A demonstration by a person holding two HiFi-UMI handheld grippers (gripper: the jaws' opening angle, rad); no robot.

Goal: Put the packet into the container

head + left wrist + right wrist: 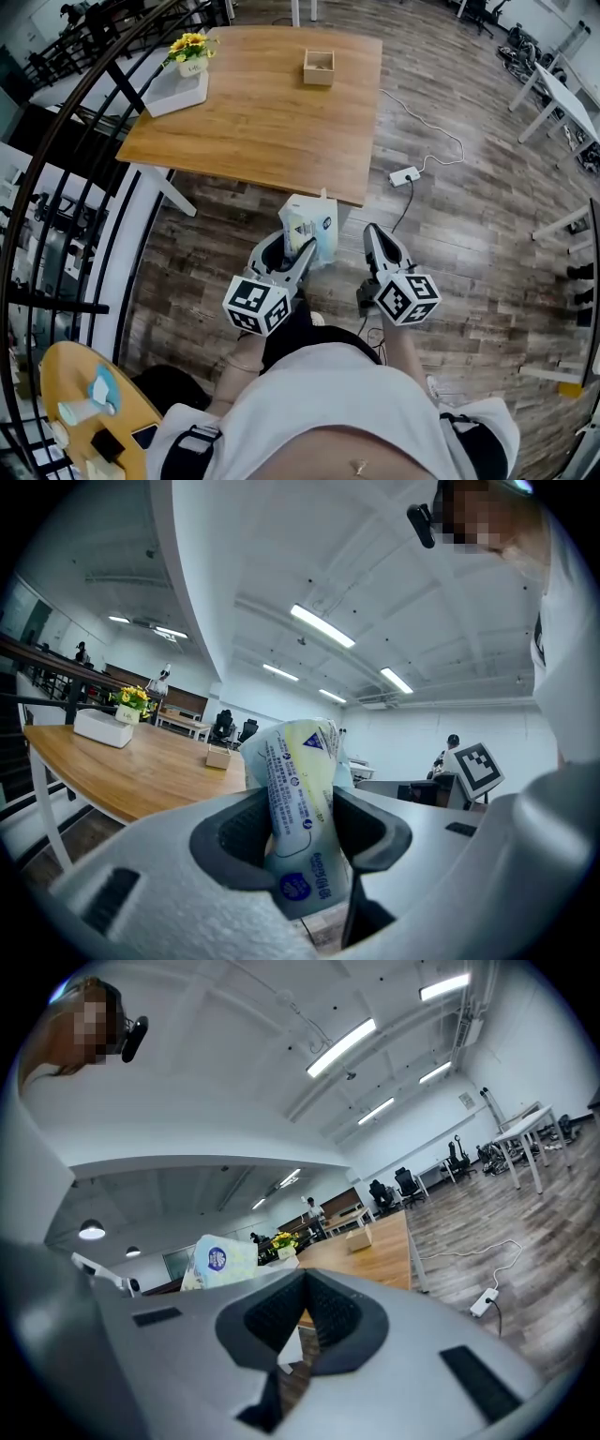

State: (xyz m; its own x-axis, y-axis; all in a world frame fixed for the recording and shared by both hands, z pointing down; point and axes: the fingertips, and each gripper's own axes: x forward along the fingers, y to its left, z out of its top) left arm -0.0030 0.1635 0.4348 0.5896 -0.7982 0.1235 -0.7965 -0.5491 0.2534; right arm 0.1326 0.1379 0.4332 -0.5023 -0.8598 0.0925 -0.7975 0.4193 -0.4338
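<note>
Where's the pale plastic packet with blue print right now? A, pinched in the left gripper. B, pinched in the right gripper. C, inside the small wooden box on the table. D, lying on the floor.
A: the pale plastic packet with blue print stands clamped between the jaws of the left gripper.

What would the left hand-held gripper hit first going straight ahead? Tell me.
Probably the wooden table: the left hand-held gripper, shut on the packet, points roughly level at its near edge. Nothing shows between them, though depth is hard to judge.
</note>
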